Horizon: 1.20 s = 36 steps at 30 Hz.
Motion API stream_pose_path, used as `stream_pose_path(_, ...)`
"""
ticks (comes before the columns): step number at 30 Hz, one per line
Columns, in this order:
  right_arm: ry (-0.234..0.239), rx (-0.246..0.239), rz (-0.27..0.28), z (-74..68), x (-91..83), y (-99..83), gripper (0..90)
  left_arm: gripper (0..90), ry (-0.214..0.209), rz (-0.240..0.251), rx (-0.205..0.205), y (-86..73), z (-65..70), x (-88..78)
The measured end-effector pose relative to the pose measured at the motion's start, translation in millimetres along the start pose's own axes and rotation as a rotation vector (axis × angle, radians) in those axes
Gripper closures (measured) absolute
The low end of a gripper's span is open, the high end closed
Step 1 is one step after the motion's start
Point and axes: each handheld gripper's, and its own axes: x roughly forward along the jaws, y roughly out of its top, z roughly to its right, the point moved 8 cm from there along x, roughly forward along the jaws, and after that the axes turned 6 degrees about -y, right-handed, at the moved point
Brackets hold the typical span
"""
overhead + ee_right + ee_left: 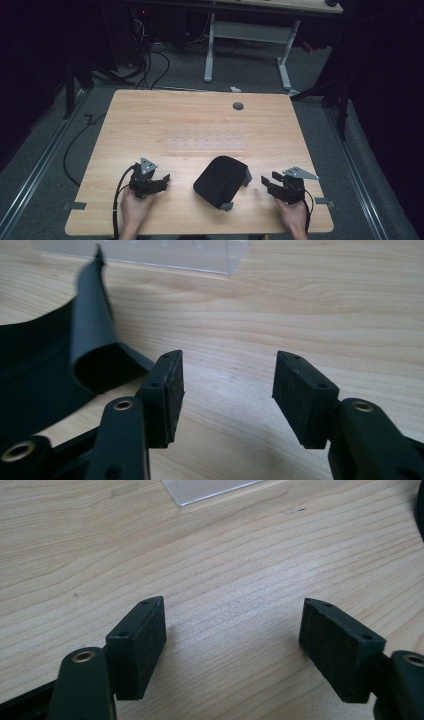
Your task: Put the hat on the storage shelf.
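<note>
Black sheet [221, 181], curled up at its edges, lies on the wooden table [200, 120] in the lower middle of the high view, between the 2 grippers. Left gripper [159, 180], at lower left, has its jaws spread over bare wood. Right gripper [267, 182], at lower right, has jaws apart with nothing between them, just beside the sheet's rolled corner [92, 355]. A clear plastic tray [206, 140] sits above the sheet.

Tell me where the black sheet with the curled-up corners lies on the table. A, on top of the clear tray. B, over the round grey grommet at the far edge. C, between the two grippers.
C: in the high view the black sheet lies between the left gripper and the right gripper, nearer than the clear tray.
</note>
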Motion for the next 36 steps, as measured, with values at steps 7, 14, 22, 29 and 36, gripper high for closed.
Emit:
stream_pose_path(7, 0.070, -0.017, 0.025, -19.0, -11.0, 6.7, 40.7, 27.2, 0.000, 0.000, 0.000, 0.0, 0.0, 0.0)
stream_pose_path(14, 0.146, -0.020, 0.022, -43.8, -6.3, 17.5, 34.7, 27.2, 0.000, 0.000, 0.000, 0.0, 0.0, 0.0)
stream_pose_path(22, 0.169, -0.046, 0.010, -60.3, 6.4, 25.5, 33.7, 26.8, -0.004, -0.001, 0.001, -0.2, 0.6, 0.2)
stream_pose_path(29, 0.218, -0.059, -0.030, -74.3, 25.9, 26.3, 36.4, 26.8, -0.005, -0.003, 0.004, -0.3, 0.6, 0.6)
stream_pose_path(36, 0.251, -0.090, -0.050, -86.1, 38.5, 26.8, 40.1, 26.6, -0.006, -0.003, 0.005, -0.4, 0.8, 0.6)
